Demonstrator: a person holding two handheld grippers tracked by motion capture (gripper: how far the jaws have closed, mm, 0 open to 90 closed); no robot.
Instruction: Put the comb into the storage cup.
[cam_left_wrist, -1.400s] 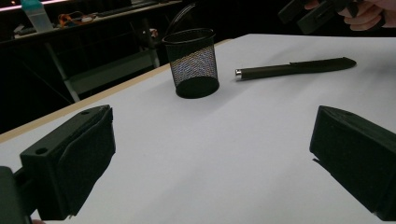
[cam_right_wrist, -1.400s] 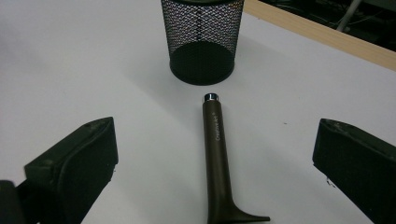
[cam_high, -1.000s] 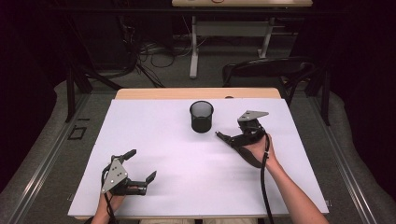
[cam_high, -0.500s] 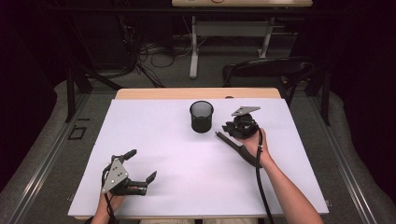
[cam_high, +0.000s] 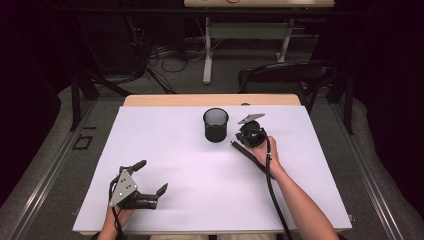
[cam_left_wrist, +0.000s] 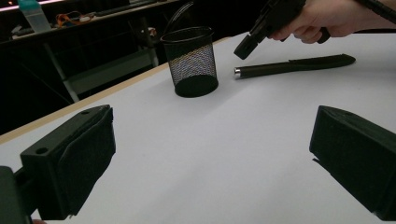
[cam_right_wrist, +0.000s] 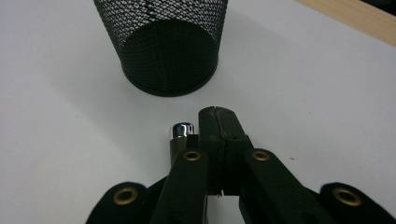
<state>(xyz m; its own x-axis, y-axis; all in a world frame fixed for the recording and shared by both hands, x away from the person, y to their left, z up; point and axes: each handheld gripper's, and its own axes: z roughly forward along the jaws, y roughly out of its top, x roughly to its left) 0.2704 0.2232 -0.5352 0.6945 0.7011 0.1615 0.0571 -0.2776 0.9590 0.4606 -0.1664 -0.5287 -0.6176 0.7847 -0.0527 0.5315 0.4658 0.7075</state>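
Two grippers are in our hands over the white counter (cam_high: 190, 165), with a black mesh cup (cam_high: 215, 125) standing upright as our landmark toward the far edge. Just right of the cup, our right gripper (cam_right_wrist: 218, 122) has its jaws pressed together on nothing, beside a black pen (cam_left_wrist: 292, 66) with a silver tip lying flat on the counter. Well nearer us and left of the cup, our left gripper (cam_high: 150, 177) rests with jaws spread wide, empty.
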